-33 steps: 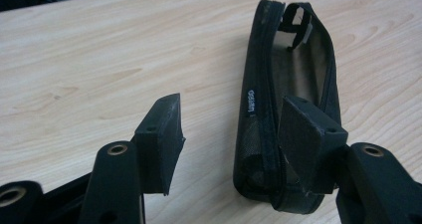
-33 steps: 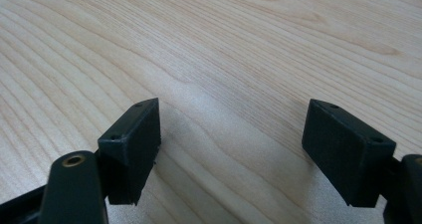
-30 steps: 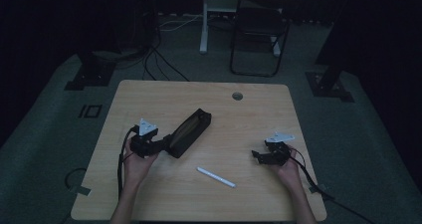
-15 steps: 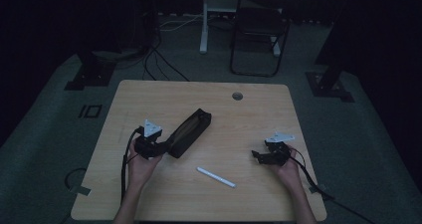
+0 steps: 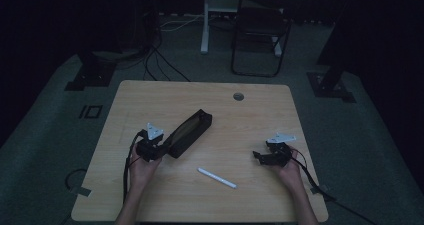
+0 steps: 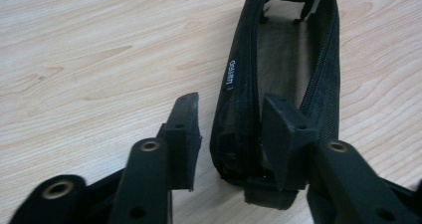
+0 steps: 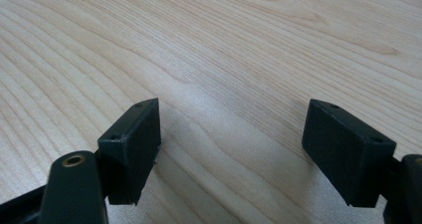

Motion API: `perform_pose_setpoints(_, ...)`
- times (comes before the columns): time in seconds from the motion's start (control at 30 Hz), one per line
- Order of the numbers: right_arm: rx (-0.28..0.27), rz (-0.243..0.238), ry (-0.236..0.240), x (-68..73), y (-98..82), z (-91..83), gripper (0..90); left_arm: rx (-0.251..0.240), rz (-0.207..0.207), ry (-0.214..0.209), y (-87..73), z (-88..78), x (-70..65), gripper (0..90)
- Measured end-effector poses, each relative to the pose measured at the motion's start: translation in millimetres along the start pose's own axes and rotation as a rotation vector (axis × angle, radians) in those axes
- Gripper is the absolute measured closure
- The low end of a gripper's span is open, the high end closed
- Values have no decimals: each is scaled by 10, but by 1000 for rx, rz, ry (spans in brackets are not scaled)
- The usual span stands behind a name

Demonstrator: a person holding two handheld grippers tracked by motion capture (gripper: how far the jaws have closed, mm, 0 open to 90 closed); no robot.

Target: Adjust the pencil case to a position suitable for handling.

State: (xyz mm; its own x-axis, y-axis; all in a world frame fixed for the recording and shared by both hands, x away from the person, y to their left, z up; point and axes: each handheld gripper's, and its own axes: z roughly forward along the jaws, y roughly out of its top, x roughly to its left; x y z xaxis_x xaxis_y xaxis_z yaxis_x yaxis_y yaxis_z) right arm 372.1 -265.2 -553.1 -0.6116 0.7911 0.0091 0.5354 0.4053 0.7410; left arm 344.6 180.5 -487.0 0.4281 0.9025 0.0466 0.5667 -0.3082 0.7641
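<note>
A long black zip pouch (image 5: 189, 133) lies open and slantwise on the wooden table (image 5: 250, 120). My left gripper (image 5: 161, 147) is at its near end. In the left gripper view, one jaw reaches inside the pouch (image 6: 293, 59) and the other stands outside its left wall. The left gripper (image 6: 231, 109) has just been closing, with that mesh wall between the jaws and a thin gap still showing at the outer pad. A white pen (image 5: 216, 177) lies near the front middle. My right gripper (image 5: 260, 157) rests at the right, and the right gripper view shows the gripper (image 7: 234, 129) open over bare wood.
A round cable hole (image 5: 238, 96) sits near the table's far edge. Behind the table stand a dark chair (image 5: 260, 35) and a white post (image 5: 205, 20), with cables on the floor. Stand bases flank the table.
My left gripper has edged a little toward the pouch's near end. The right gripper, the pouch and the pen have stayed where they were.
</note>
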Motion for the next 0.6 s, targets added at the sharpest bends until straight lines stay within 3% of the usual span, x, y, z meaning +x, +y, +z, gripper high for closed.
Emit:
perform_pose_setpoints(0.3, 0, -1, 0, 0, 0, 0, 230, 43, 5, -2, -22, 132, -5, 607)
perform_pose_setpoints(0.6, 0, 0, 0, 0, 0, 0, 230, 25, 43, -60, -25, 160, 63, 681)
